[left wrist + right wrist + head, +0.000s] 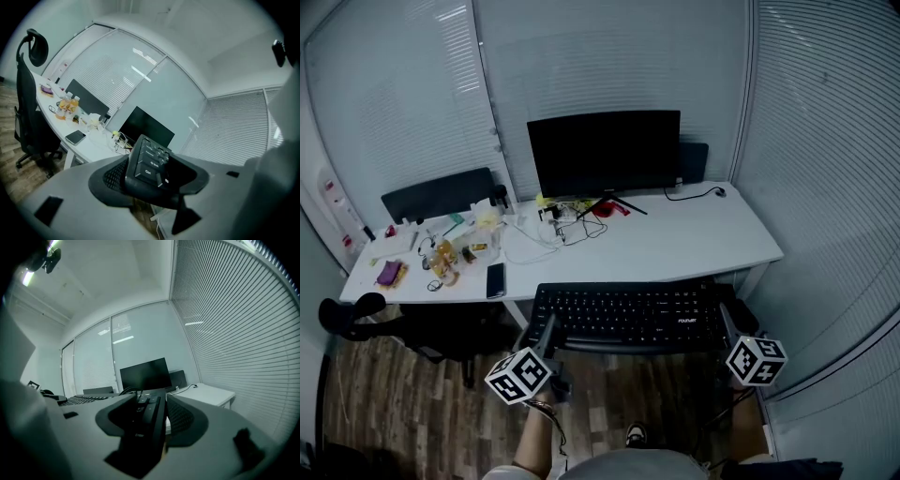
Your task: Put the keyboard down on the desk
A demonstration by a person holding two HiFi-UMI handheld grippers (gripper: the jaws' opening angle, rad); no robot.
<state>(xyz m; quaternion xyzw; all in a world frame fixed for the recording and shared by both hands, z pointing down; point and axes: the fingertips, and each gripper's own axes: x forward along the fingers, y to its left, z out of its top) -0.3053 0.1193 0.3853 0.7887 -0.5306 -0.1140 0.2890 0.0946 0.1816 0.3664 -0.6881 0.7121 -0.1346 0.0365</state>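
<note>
The left gripper [546, 335] grips the left end of the flat black keyboard [628, 317] between dark, mesh-textured fingers [111, 177]. The right gripper [727, 325] clamps the right end likewise. The keyboard hangs level just off the near edge of the smooth white surface [694, 242], above the wooden floor [384, 394].

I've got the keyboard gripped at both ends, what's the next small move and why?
Probably carry the keyboard forward, level, over the bare desk in front of the monitor. The left gripper and right gripper each clamp one end, and it appears to hang short of the desk's near edge, over the floor, so lowering now would likely miss the desk.
</note>
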